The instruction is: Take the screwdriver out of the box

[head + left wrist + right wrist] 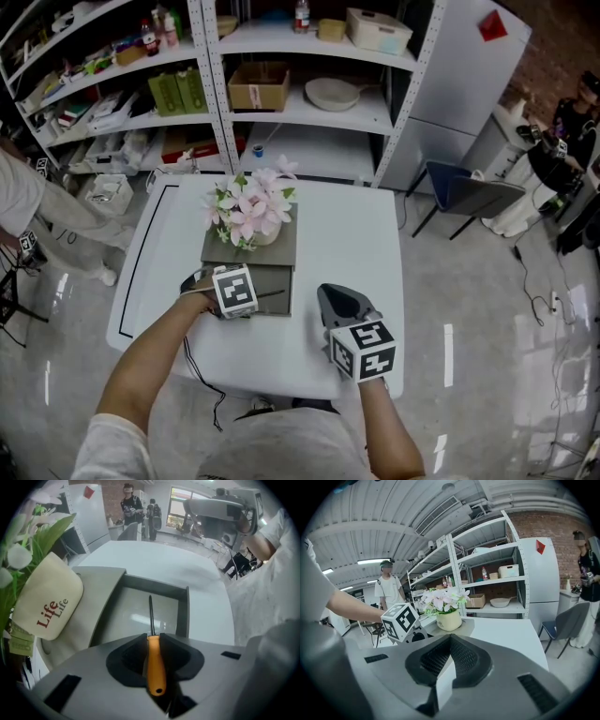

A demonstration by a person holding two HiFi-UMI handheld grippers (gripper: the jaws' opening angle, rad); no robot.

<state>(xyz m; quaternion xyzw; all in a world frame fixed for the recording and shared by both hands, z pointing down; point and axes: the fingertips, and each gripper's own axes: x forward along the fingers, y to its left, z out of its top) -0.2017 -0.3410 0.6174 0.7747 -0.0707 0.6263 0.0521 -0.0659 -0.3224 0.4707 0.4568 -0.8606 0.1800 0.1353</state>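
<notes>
My left gripper (152, 638) points steeply down over the open grey box (156, 583) and is shut on the orange handle of the screwdriver (155, 667). Its thin black shaft runs forward above the box's pale floor. In the head view the left gripper (244, 300) sits at the box's (277, 281) near left side, and the shaft (272, 294) sticks out to the right. My right gripper (339, 300) hovers over the white table (347, 234) to the right of the box. Its jaws (450, 637) meet at the tips with nothing between them.
A cream pot of pink flowers (251, 217) stands on the grey lid just behind the box. Metal shelves (281, 84) with boxes and a pan rise behind the table. A blue chair (464, 195) stands at right. A person (37, 206) stands at left.
</notes>
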